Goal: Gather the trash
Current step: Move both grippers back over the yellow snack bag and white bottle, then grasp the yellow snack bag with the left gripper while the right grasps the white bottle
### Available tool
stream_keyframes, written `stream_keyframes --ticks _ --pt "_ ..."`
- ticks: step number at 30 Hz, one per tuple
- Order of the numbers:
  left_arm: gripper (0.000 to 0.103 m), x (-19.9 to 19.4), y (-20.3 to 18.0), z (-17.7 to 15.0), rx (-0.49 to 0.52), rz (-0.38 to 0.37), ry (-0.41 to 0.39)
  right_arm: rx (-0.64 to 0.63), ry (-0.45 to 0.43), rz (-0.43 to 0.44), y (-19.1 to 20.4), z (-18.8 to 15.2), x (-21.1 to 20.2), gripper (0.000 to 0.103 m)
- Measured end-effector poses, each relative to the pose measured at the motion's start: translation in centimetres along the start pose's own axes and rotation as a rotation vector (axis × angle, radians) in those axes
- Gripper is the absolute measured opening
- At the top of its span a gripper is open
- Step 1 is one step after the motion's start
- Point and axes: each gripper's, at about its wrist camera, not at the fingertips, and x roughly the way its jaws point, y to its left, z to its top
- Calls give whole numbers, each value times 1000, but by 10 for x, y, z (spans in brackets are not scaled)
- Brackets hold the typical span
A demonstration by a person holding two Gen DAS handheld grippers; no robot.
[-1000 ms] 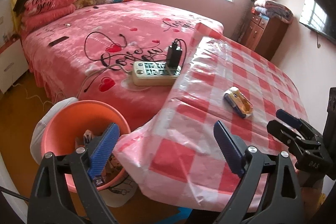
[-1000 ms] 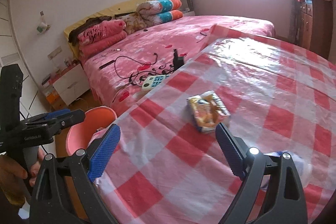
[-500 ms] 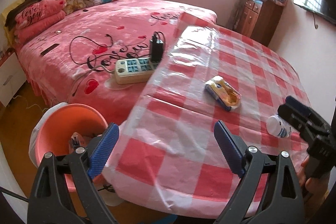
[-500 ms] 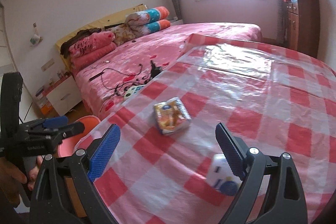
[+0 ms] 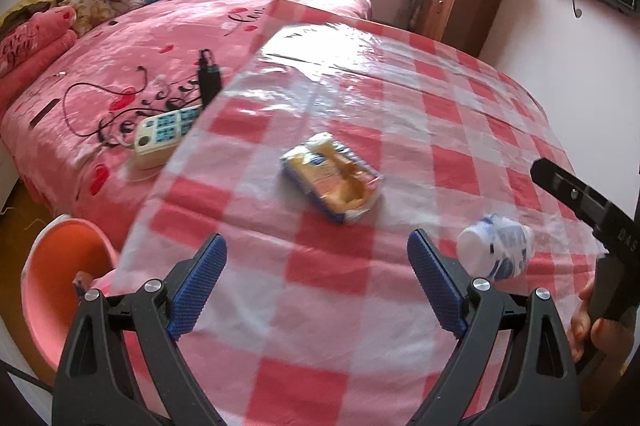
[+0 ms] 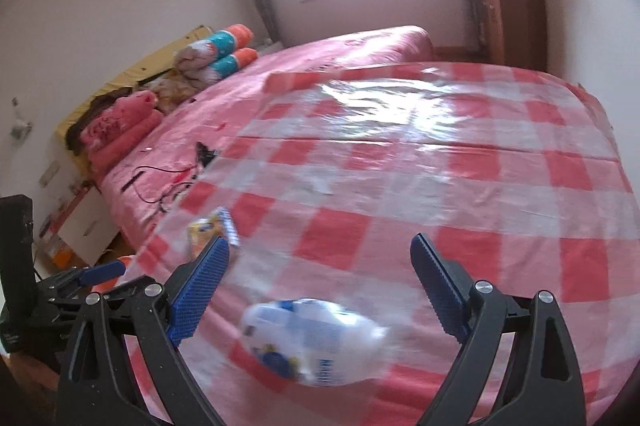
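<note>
A torn yellow snack wrapper (image 5: 332, 182) lies on the red-checked table (image 5: 440, 130). A crumpled white and blue packet (image 5: 496, 252) lies nearer the table's right front. My left gripper (image 5: 316, 286) hovers open above the table's near edge, the wrapper ahead between its fingers. In the right wrist view my right gripper (image 6: 318, 288) is open over the white and blue packet (image 6: 312, 340), which is blurred and lies between and below its fingers. The wrapper (image 6: 212, 230) shows behind the left finger. An orange bin (image 5: 60, 286) stands on the floor at the left.
A bed (image 5: 140, 58) with a pink cover borders the table on the left, with a power strip (image 5: 168, 134) and cables on it. A wooden cabinet (image 5: 460, 6) stands at the back right. A person's hand (image 5: 596, 334) holds the right gripper's handle.
Both grippers have moved to the right over the table. The bin has slid to the left edge of the left wrist view. The white and blue packet now lies between the right gripper's fingers.
</note>
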Motion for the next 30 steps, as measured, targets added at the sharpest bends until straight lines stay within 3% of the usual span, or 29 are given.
stream_keyframes --ticks 6,20,24,30 --pt "92 31 -15 14 -55 -10 51 61 36 9 -23 0 0 91" --pt "92 70 -21 40 -148 61 93 -18 145 72 -10 -6 9 91" --pt "79 78 -24 43 -144 90 105 -64 189 85 -2 -13 15 91" --pt "70 83 -26 43 -126 124 100 -111 221 55 7 -21 22 91"
